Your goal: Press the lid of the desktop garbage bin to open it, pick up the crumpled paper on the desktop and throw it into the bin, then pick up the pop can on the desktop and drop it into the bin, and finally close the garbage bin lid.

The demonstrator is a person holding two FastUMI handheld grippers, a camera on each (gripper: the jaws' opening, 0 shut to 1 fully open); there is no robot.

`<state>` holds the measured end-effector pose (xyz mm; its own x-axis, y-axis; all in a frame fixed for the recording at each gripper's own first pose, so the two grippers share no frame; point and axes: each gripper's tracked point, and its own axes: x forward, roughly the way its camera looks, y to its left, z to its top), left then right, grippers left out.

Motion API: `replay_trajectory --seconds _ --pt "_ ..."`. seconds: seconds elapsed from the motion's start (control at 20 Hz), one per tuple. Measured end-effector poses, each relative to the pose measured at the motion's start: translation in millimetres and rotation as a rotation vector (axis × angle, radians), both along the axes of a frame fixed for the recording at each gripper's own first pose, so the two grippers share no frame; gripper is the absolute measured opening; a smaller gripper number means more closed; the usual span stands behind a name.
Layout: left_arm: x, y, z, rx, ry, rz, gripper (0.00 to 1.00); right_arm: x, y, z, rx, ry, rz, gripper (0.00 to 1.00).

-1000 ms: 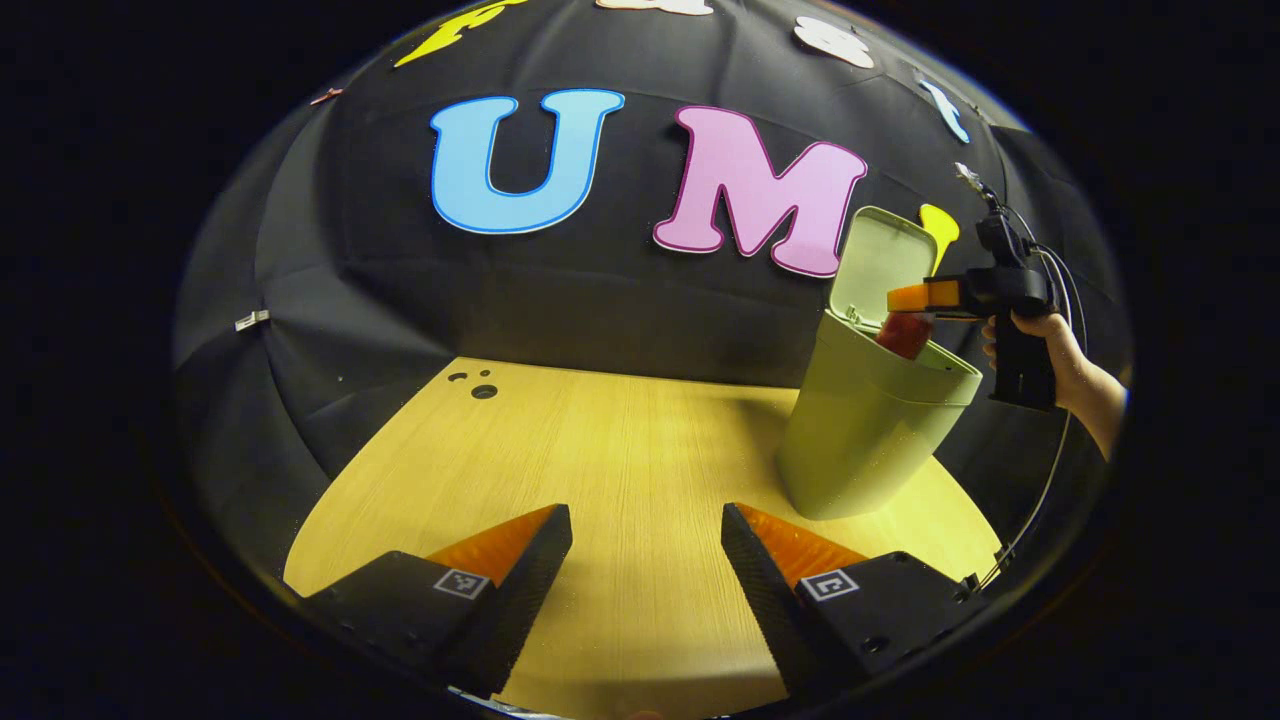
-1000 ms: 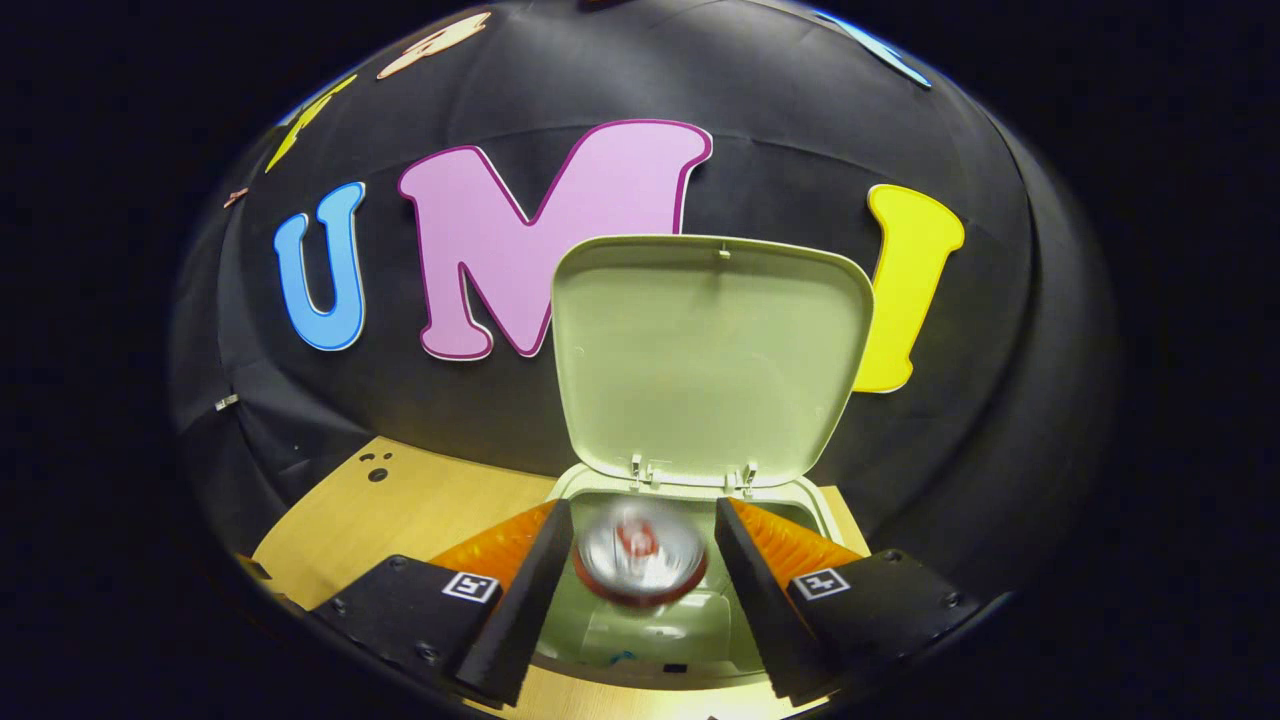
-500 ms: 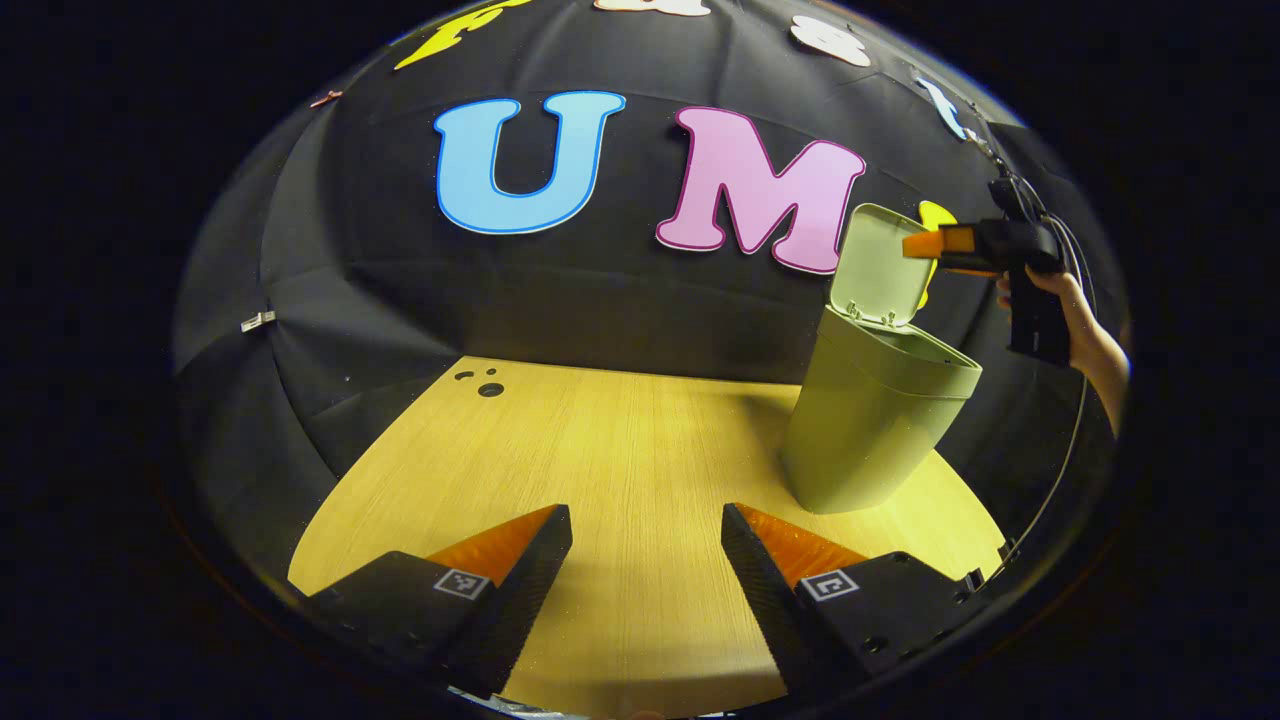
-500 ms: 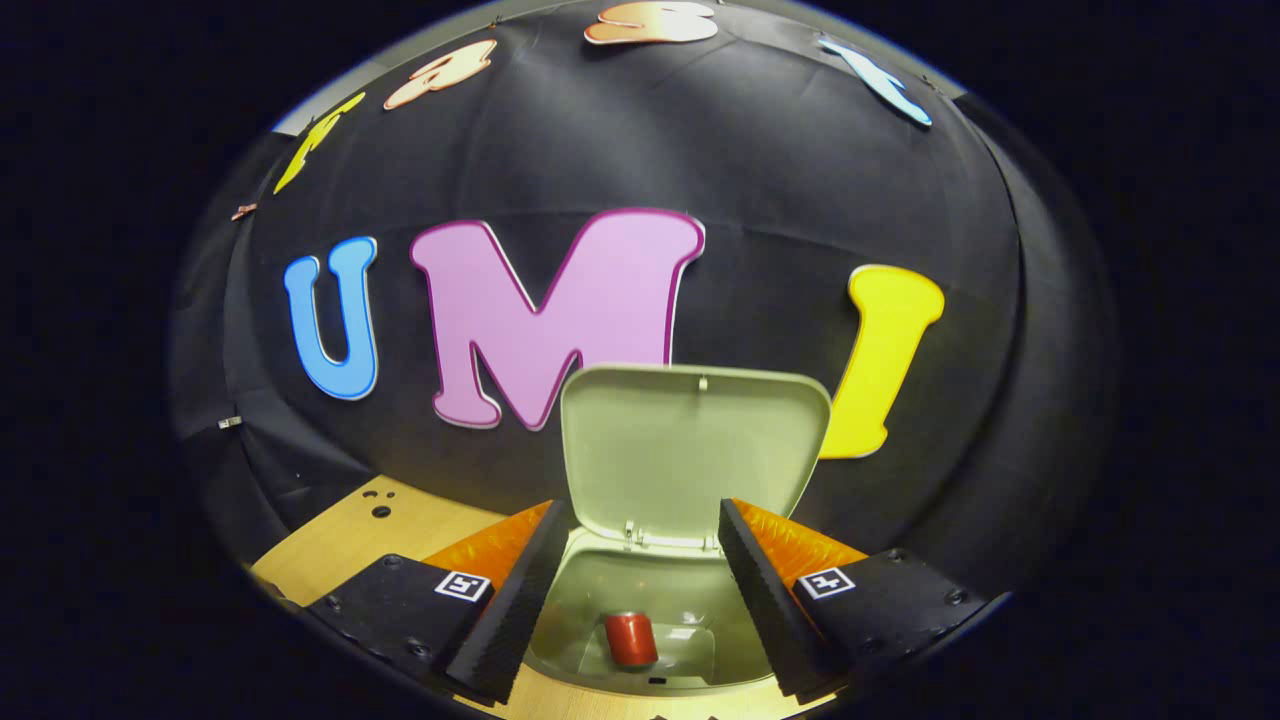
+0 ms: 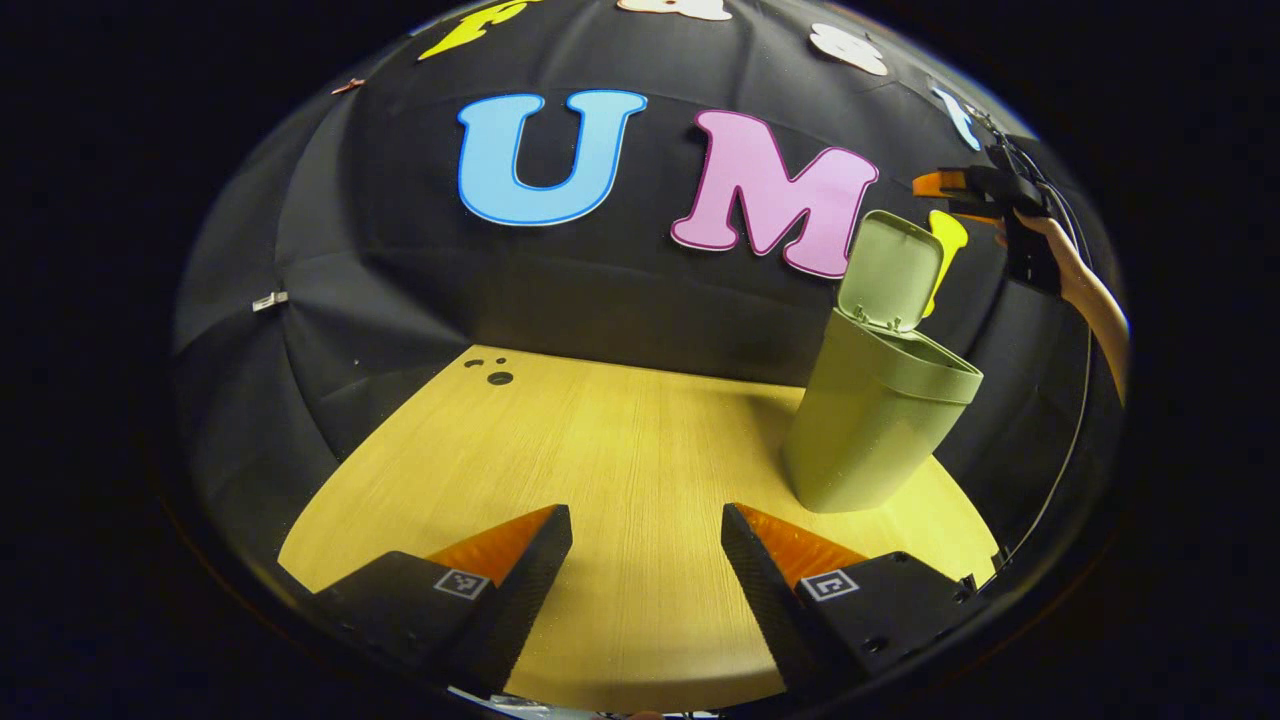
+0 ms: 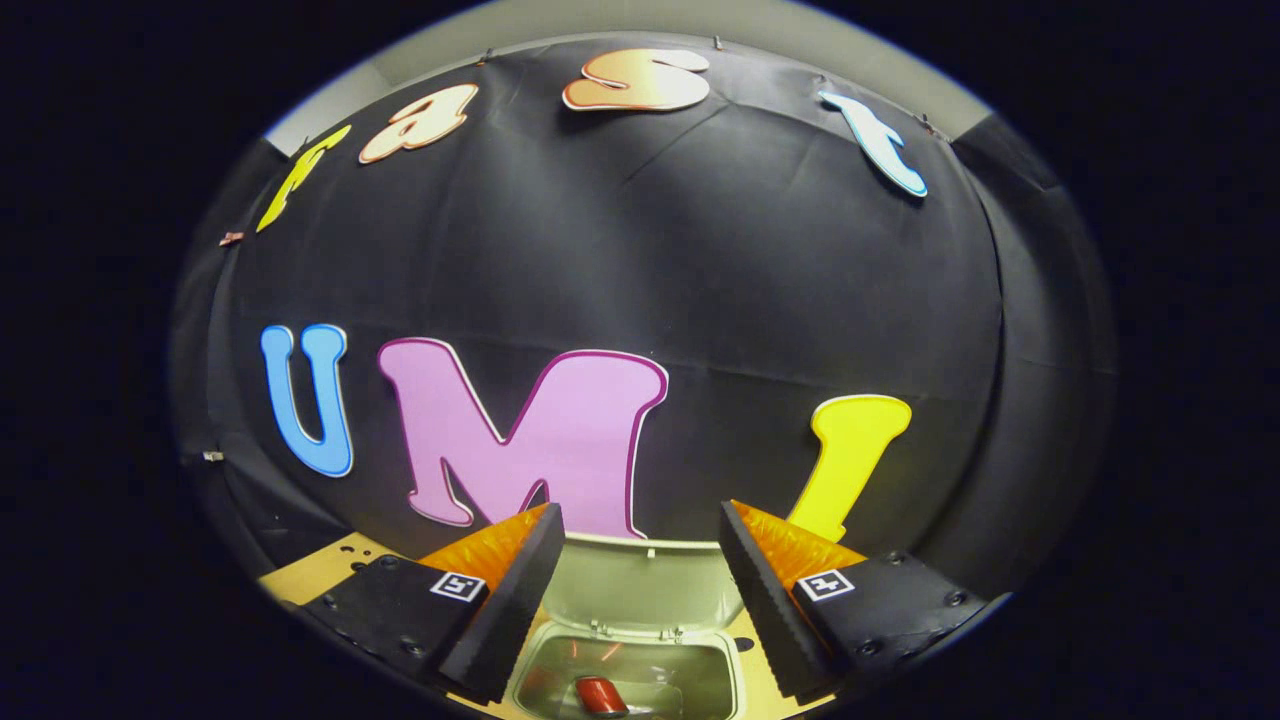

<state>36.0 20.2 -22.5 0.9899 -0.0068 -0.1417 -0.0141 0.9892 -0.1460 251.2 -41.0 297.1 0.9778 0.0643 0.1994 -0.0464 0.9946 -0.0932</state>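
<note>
I see the garbage bin [image 5: 880, 420] standing on the desktop [image 5: 600, 470] with its lid [image 5: 892, 270] tipped up. My right gripper [image 6: 640, 590] hangs well above the bin, fingers spread wide and holding nothing; the pop can [image 6: 600, 695] lies inside the bin, below them. My left gripper [image 5: 645, 585] sits low over the desktop, left of the bin, equally wide and empty.

Wooden tabletop [image 5: 600, 460], small dark holes [image 5: 499, 377] near its far corner
</note>
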Motion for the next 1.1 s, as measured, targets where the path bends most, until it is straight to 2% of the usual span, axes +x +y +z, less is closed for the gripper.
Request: replay_trajectory --seconds 0.3,0.55,0.75,0.95,1.1 --pt "-11.1 10.9 -6.3 -0.032 0.007 0.064 0.97 42.4 -8.7 13.0 0.005 0.029 -0.029 0.97" --pt "-17.7 22.3 -3.8 -0.061 0.001 0.131 0.96 76.4 -11.0 -8.6 0.03 0.121 -0.025 0.97" --pt "-24.5 27.6 -4.0 -0.066 -0.003 0.168 0.96 87.8 -2.9 -20.9 0.051 0.163 0.01 0.97" --pt "-25.2 27.0 -0.2 -0.069 -0.012 0.162 0.96 91.9 -3.2 -39.7 0.045 0.233 0.002 0.97" --pt "-23.2 26.4 1.0 -0.061 -0.015 0.145 0.96 84.9 -1.4 -42.8 0.062 0.242 0.006 0.98"
